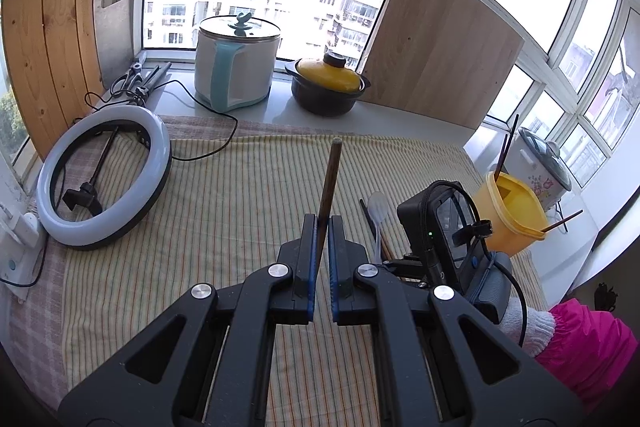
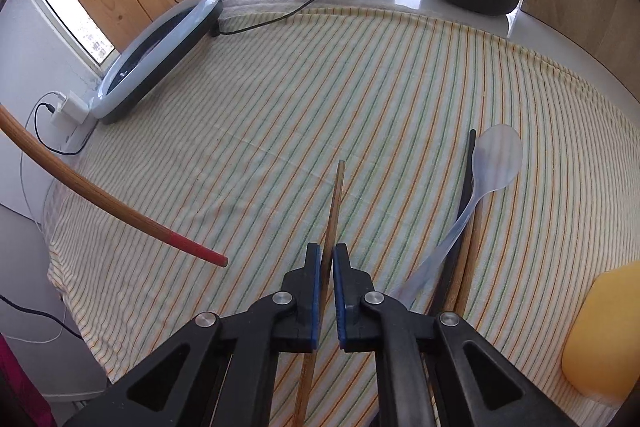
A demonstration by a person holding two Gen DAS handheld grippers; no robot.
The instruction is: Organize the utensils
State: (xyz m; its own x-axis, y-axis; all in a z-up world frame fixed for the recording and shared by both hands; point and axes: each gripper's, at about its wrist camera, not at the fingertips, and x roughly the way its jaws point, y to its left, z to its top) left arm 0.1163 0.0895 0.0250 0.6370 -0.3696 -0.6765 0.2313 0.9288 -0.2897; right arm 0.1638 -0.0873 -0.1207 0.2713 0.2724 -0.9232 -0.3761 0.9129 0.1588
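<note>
Both hand-held grippers angled down, each clamping chopstick: left hand-held gripper [image 1: 323, 227], right hand-held gripper [image 2: 327, 255].

A ring light [image 1: 106, 175] lies on the striped cloth [image 1: 240, 195]; a kettle [image 1: 236, 63] and yellow-lidded pot [image 1: 326, 85] stand on the sill.

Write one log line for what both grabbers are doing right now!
left gripper: shut on chopstick | right gripper: shut on second chopstick | spoon: on cloth | yellow tub: holds chopsticks

black grippers [image 1: 323, 223], blue pads, white glove [image 1: 528, 327], pink sleeve [image 1: 588, 351]
</note>
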